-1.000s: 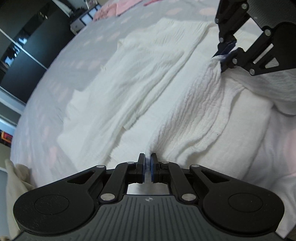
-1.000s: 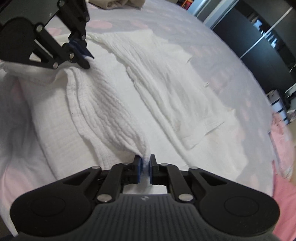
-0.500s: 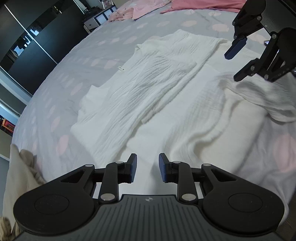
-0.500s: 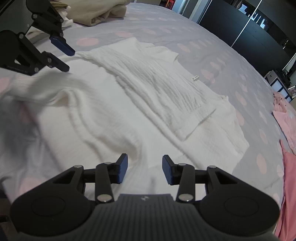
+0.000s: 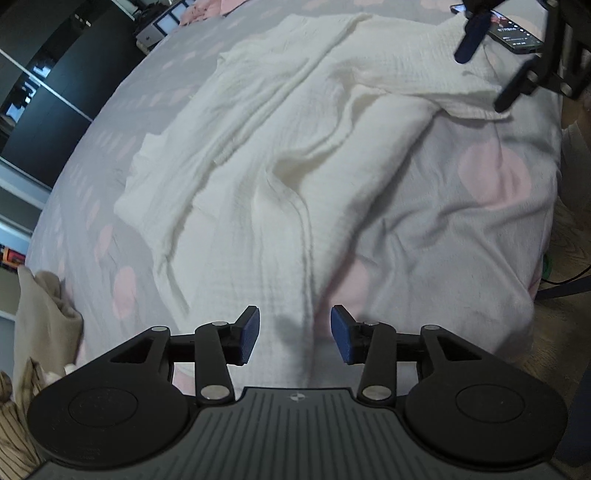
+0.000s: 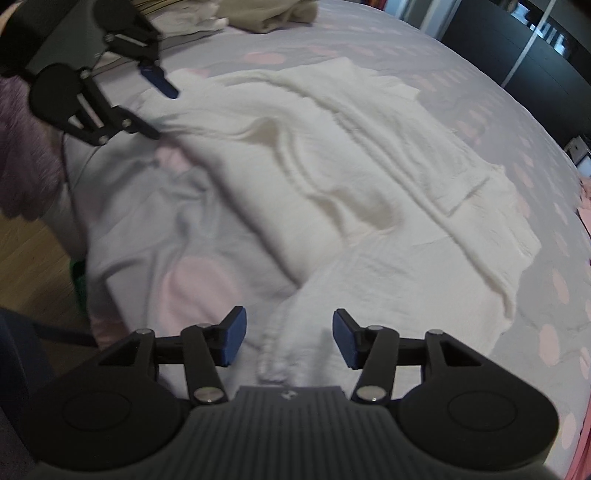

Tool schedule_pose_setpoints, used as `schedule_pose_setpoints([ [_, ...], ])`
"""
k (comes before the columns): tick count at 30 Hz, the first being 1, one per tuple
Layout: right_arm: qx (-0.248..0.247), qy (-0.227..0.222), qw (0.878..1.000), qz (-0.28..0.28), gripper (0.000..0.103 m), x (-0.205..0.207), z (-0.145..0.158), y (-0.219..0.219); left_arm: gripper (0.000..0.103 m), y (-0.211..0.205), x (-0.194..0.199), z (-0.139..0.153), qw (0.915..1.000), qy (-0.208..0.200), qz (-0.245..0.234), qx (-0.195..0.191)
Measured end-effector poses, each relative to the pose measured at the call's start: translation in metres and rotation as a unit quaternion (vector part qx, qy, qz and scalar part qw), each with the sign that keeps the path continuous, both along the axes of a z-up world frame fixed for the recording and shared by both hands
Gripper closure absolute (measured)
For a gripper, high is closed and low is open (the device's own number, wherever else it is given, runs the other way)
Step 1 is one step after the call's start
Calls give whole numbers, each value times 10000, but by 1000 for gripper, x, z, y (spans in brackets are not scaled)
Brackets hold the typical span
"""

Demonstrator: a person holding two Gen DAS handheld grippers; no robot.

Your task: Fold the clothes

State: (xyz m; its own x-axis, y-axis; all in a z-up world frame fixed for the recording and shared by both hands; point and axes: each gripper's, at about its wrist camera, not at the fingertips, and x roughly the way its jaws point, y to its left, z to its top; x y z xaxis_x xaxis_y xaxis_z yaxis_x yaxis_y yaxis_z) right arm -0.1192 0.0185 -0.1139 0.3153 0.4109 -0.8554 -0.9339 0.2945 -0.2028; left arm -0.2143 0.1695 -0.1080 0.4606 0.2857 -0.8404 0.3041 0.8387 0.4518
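Note:
A white crinkled garment (image 5: 295, 129) lies spread on the grey bed cover with pink dots (image 5: 480, 221), one side folded over its middle. My left gripper (image 5: 295, 332) hovers over the garment's near edge. Its jaws are opening, and the cloth lies below them without touching the pads. My right gripper (image 6: 289, 338) is also opening, with a loose bunch of the white garment (image 6: 369, 155) between its fingers, unpressed. Each gripper shows in the other's view: the right gripper (image 5: 487, 70) at top right, the left gripper (image 6: 155, 105) at top left, both open.
A phone (image 5: 517, 35) lies on the bed's far corner. Beige clothes (image 5: 40, 306) are piled at the left, also seen as beige clothes (image 6: 273, 14). Dark wardrobe doors (image 5: 44, 92) stand beyond the bed. Wooden floor (image 5: 565, 314) runs along the bed's near edge.
Both grippers let go of the garment's folded edge, opened, and drew back toward the bed's near edge. The released fold now lies slack on the garment.

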Motion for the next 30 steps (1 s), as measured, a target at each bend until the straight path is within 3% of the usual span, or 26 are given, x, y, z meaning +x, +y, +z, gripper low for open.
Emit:
schedule_pose_setpoints([
  [4,-308,-416,9985,191,48,-10,-18,5,63,-2,1,-14,9997,17,113,219],
  [8,-591,-560,9966,150,51,-7,-37,5,63,6,5,-29,9988,10,385,287],
  [10,-641,-546,9964,115,56,-2,-41,1,64,12,6,-29,9988,-30,445,204],
  [11,-628,-477,9969,82,66,0,-39,-1,73,16,6,-26,9985,-35,521,151],
  [13,-671,-493,9965,-39,88,3,-33,-4,86,24,6,-18,9974,-35,724,23],
  [17,-631,-730,9948,-319,90,10,-13,-16,96,40,5,6,9932,-177,1101,-323],
  [24,-377,-1203,9826,-1365,91,47,39,-53,99,72,-1,58,9801,-701,1748,-628],
  [30,-99,-1325,9684,-2113,91,82,68,-86,100,93,4,73,9731,-1050,1997,-465],
])
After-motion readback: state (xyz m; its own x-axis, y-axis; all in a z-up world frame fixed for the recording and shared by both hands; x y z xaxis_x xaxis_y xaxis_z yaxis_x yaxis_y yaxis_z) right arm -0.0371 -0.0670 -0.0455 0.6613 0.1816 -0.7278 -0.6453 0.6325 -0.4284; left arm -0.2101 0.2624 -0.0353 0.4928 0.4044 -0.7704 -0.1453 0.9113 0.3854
